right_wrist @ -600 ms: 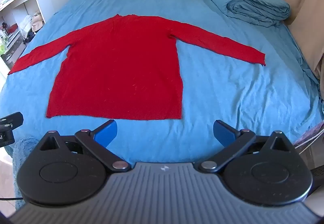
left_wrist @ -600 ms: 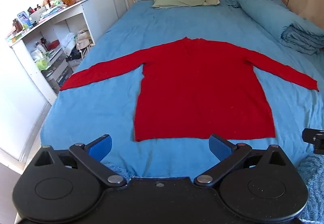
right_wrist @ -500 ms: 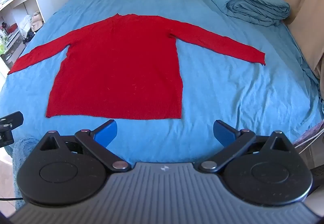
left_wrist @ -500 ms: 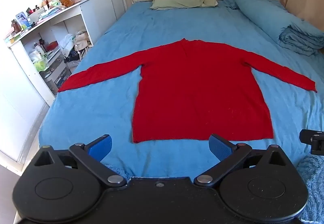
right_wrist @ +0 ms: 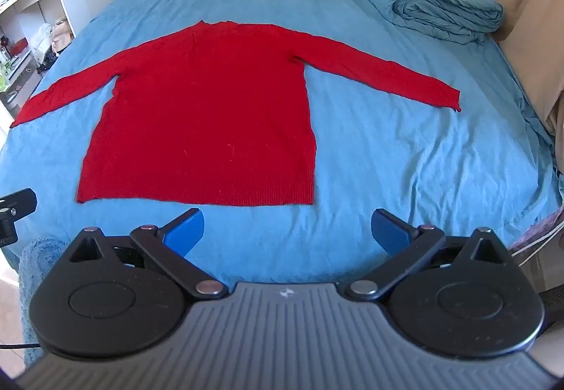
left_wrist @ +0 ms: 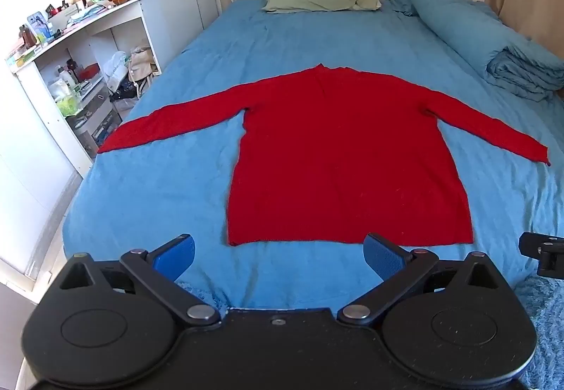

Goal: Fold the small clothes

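A red long-sleeved sweater [left_wrist: 345, 157] lies flat on the blue bed sheet [left_wrist: 155, 199], both sleeves spread out sideways, hem toward me. It also shows in the right wrist view [right_wrist: 204, 122]. My left gripper [left_wrist: 278, 254] is open and empty, held above the foot of the bed just short of the hem. My right gripper [right_wrist: 287, 229] is open and empty, also short of the hem, near its right corner. Each gripper's edge shows in the other's view: the right one [left_wrist: 543, 250], the left one [right_wrist: 14, 210].
A folded blue duvet [right_wrist: 440, 12] lies along the bed's right side, a green pillow [left_wrist: 320, 0] at the headboard. A white shelf unit [left_wrist: 70, 72] with clutter stands left of the bed. Beige curtains [right_wrist: 528, 19] hang on the right. A blue fuzzy rug [left_wrist: 546, 312] lies below.
The left gripper's view has shifted slightly, the sweater now sitting a little lower and left in it. The right gripper has barely moved. Both stay open.
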{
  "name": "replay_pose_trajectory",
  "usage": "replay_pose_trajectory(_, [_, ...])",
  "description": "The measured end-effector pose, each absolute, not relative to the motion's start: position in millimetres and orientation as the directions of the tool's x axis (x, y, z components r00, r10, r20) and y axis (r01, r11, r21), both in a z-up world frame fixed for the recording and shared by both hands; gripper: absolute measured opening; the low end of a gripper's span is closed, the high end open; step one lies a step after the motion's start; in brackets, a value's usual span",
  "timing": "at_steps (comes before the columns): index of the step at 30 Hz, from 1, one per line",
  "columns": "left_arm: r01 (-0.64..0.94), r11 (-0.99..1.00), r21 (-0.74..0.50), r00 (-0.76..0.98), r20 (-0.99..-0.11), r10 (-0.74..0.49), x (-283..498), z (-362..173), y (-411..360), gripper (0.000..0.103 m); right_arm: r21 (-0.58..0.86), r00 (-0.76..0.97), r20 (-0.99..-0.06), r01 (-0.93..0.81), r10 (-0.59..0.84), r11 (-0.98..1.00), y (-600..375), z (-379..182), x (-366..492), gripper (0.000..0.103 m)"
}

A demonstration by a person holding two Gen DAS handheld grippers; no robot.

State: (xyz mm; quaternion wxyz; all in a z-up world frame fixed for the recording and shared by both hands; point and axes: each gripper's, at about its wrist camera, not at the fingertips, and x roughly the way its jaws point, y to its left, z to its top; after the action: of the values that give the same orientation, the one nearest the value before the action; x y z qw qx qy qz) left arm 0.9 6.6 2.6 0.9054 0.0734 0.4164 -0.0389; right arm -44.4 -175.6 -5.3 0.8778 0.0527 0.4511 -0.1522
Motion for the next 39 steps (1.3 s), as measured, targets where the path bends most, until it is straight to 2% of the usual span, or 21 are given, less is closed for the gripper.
replay_pose_trajectory(39, [0.116,0.99,0.08,0.651,-0.759,-0.015,4.0,-1.3,8.9,0.103,-0.038,0.544,-0.809,0.327,-0.221,0.944,-177.2,-6.8,-44.1,0.103])
